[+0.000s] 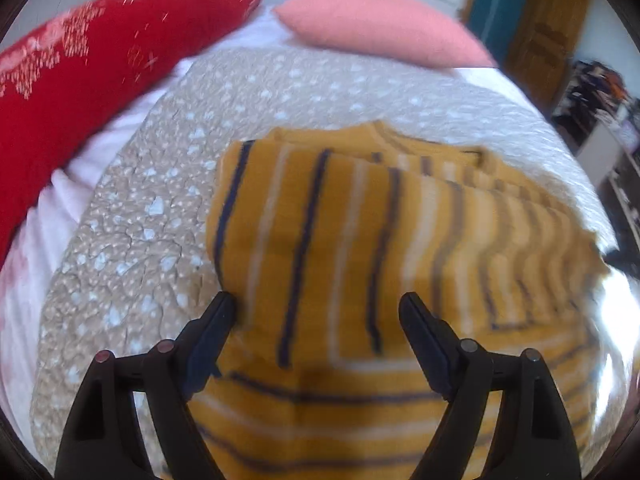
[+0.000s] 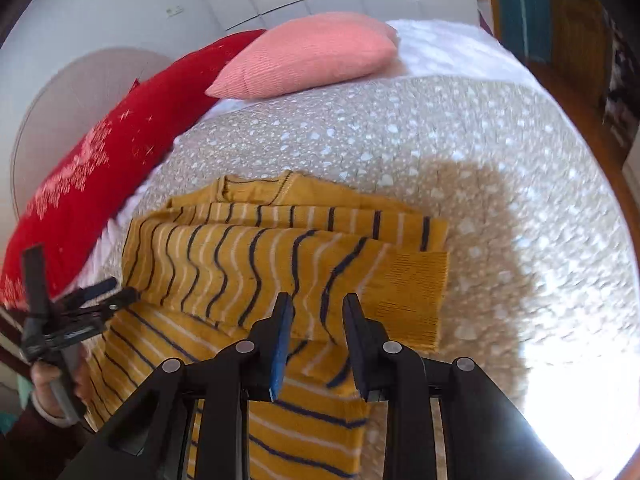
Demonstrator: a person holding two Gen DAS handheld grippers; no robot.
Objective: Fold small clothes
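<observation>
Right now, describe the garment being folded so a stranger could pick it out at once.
Start at the bed, covered by a beige quilt speckled with white. On its near part, in front of the red pillow and the pink pillow, lies the sweater. It alone is mustard yellow with thin navy and white stripes and a ribbed cuff.

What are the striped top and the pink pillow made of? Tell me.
Striped top: looks like soft matte knit, probably cotton; ribbed cuff and limp folds show it. Pink pillow: apparently woven or ribbed fabric, matte, with fine lines across its plump cover; fibre unclear.
</observation>
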